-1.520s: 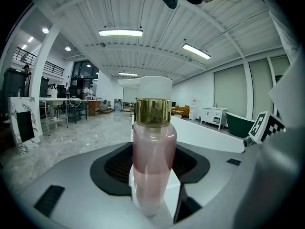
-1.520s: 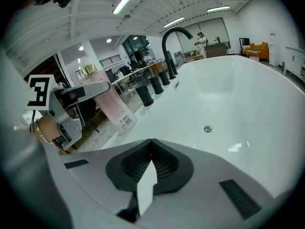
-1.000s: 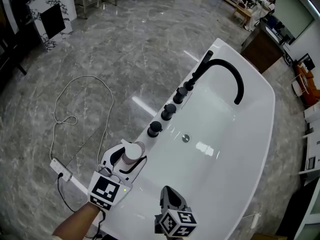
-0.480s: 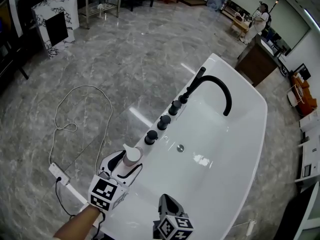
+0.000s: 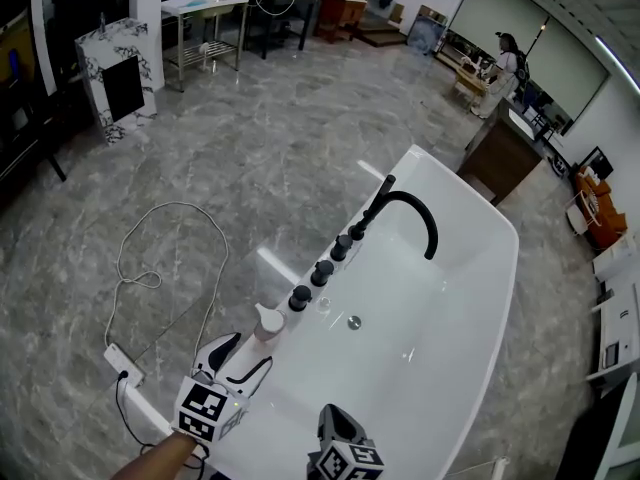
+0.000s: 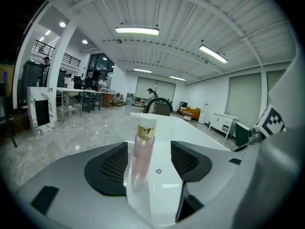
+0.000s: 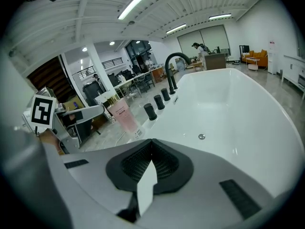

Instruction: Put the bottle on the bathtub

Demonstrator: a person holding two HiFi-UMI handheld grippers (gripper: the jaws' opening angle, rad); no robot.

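Note:
A pink bottle (image 5: 267, 321) with a white pump cap stands upright on the near-left rim of the white bathtub (image 5: 480, 298). My left gripper (image 5: 248, 351) sits just behind it, open, with the jaws wide to either side and not touching it. In the left gripper view the bottle (image 6: 142, 156) stands on the rim ahead, between the two pads (image 6: 107, 168). My right gripper (image 5: 336, 415) hovers over the tub's near end, shut with nothing in it. From the right gripper (image 7: 151, 146) view the bottle (image 7: 123, 116) stands off to the left.
A black arched faucet (image 5: 405, 213) and three black knobs (image 5: 322, 273) line the tub's left rim beyond the bottle. A white cable (image 5: 165, 238) and power strip (image 5: 122, 360) lie on the marble floor to the left. A wooden cabinet (image 5: 500, 158) stands past the tub.
The left gripper was round the bottle; now it has drawn back and the bottle stands alone on the rim. The head view has pulled back and shows more of the room.

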